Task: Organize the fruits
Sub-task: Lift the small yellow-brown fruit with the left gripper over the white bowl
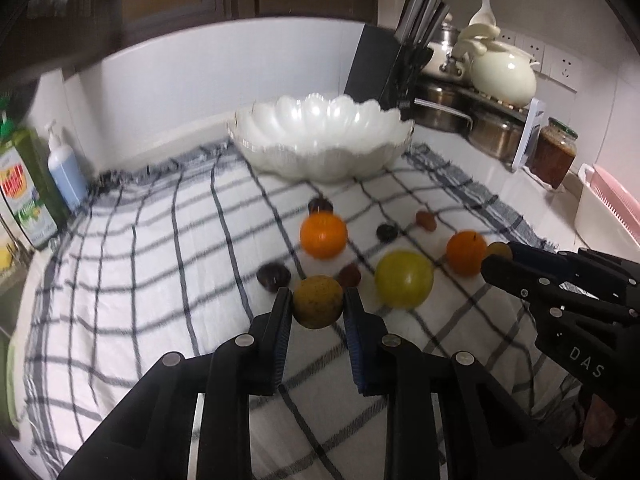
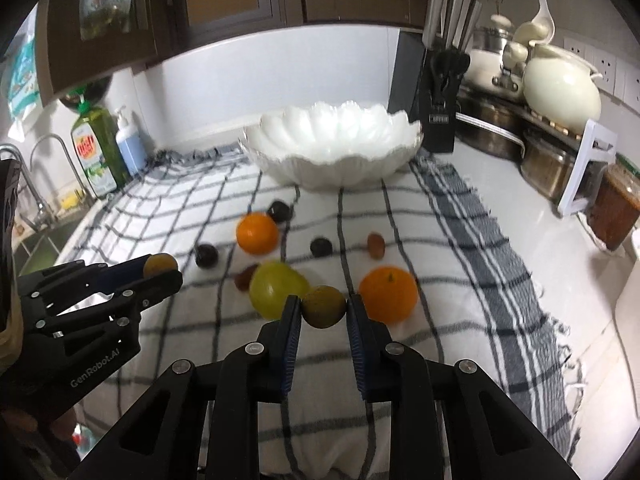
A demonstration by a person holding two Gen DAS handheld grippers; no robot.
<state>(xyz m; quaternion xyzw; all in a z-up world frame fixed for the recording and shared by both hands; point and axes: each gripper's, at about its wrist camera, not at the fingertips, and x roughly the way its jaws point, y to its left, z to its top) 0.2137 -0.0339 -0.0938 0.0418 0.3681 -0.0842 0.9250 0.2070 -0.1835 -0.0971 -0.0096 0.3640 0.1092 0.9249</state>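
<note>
Both claws tilted down, gripping fruit.

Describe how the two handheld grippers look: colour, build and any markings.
Both the left gripper and right gripper are matte black plastic linkages with silver rivets; blue ribbed pads line the jaws. White lettering marks their sides: "DAS" on the right, "GenRobot.AI" on the left. No cables or sleeves show.

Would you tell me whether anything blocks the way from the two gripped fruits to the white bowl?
Nothing tall does. Only low fruits lie on the checked cloth between the left gripper, the right gripper and the white bowl; carried above them, both paths look clear.
</note>
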